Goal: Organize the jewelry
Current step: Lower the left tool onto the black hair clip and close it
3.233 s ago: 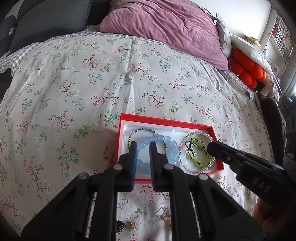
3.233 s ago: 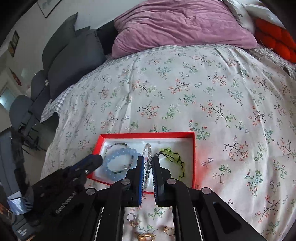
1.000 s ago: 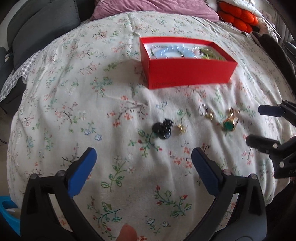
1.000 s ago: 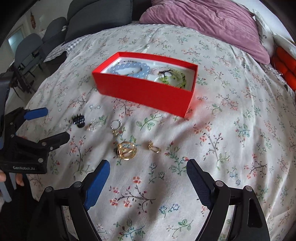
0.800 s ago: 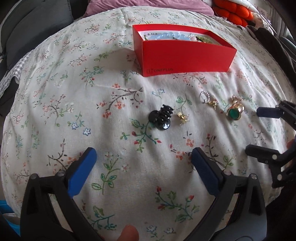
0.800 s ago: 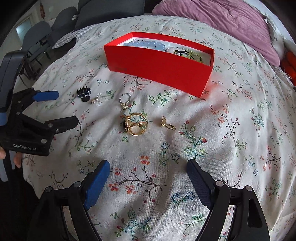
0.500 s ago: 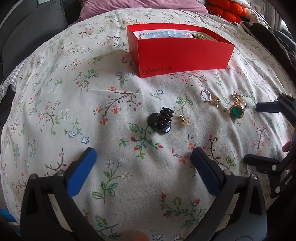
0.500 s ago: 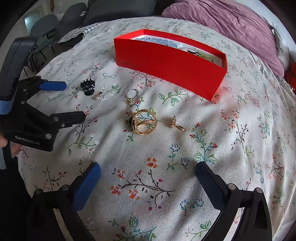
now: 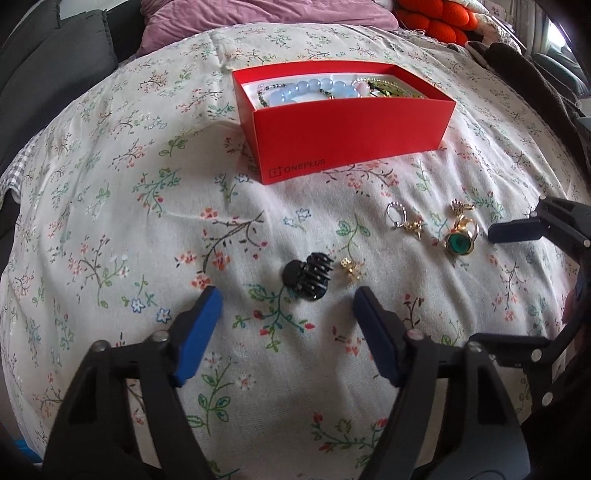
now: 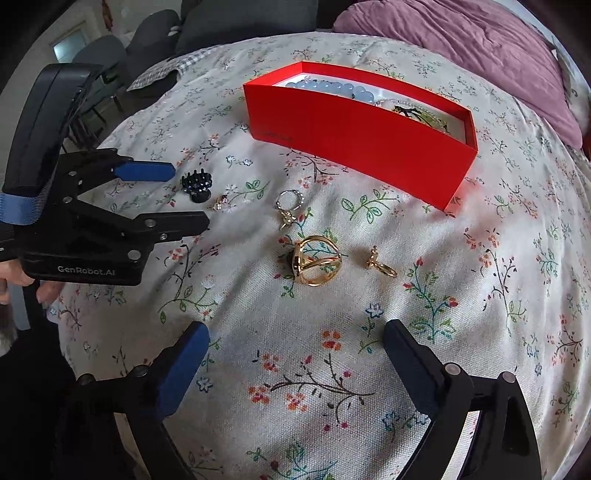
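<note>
A red box (image 9: 351, 129) holds a pale blue bead bracelet (image 9: 306, 90) and other bracelets; it also shows in the right wrist view (image 10: 362, 136). In front of it on the floral bedspread lie a black hair claw (image 9: 307, 277), a small gold earring (image 9: 351, 270), a silver ring (image 9: 397, 214), a gold ring with a green stone (image 9: 458, 242) and a small gold ring (image 10: 378, 263). My left gripper (image 9: 288, 301) is open, just short of the hair claw (image 10: 196, 183). My right gripper (image 10: 295, 336) is open, near the big gold ring (image 10: 316, 264).
The bedspread (image 9: 110, 206) bulges and falls away at the near edge. A purple pillow (image 10: 461, 40) and dark grey cushions (image 9: 48, 51) lie behind the box. Orange cushions (image 9: 432, 18) are at the far right. Chairs (image 10: 96, 70) stand beside the bed.
Both grippers left the box, opened wide and dropped low toward the loose jewelry. In the last half second the left gripper narrowed and closed in on the hair claw.
</note>
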